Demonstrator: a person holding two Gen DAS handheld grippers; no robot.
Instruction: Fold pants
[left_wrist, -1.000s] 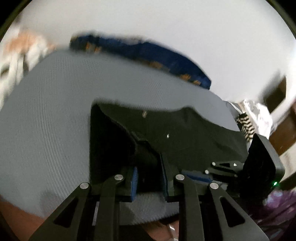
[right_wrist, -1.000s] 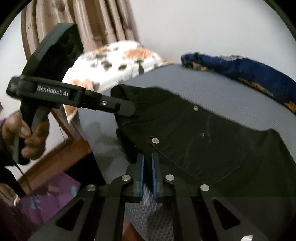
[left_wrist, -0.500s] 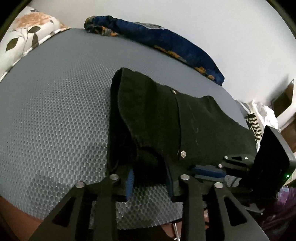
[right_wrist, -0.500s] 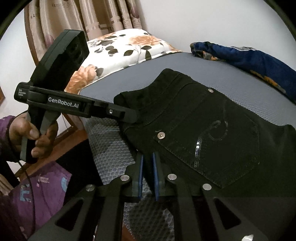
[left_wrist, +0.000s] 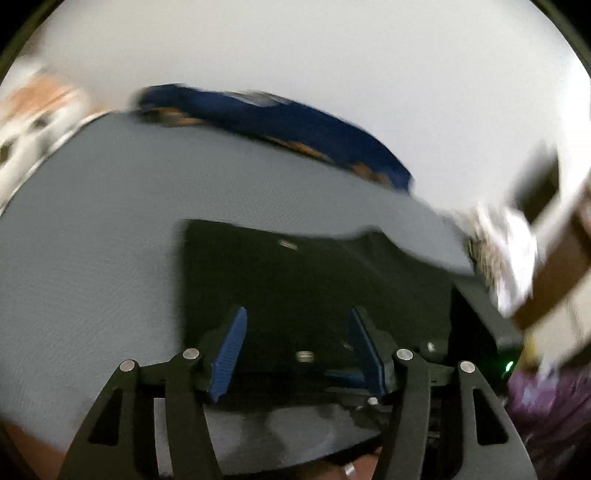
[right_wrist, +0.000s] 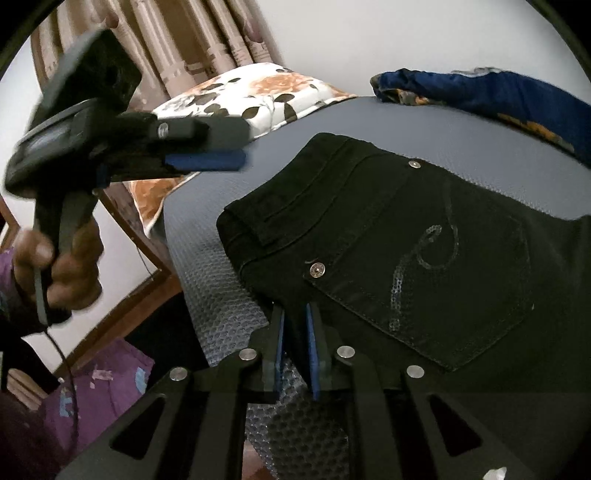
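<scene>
Black pants (right_wrist: 424, 243) lie folded on the grey mesh mattress (right_wrist: 207, 258), back pocket with a sequin swirl facing up. My right gripper (right_wrist: 295, 325) is shut on the near edge of the pants at the waist corner. My left gripper (left_wrist: 295, 332) is open and empty, hovering above the pants (left_wrist: 314, 280); the left wrist view is blurred. In the right wrist view the left gripper (right_wrist: 207, 155) is raised above the mattress, clear of the fabric.
A blue patterned cloth (right_wrist: 480, 92) lies along the far edge of the mattress by the white wall. A floral pillow (right_wrist: 258, 92) sits at the back left before curtains. A wooden bed frame (right_wrist: 140, 288) runs at the left.
My left gripper let go of the pants' waist corner, opened wide and lifted up and away. The right gripper stayed shut on the near edge.
</scene>
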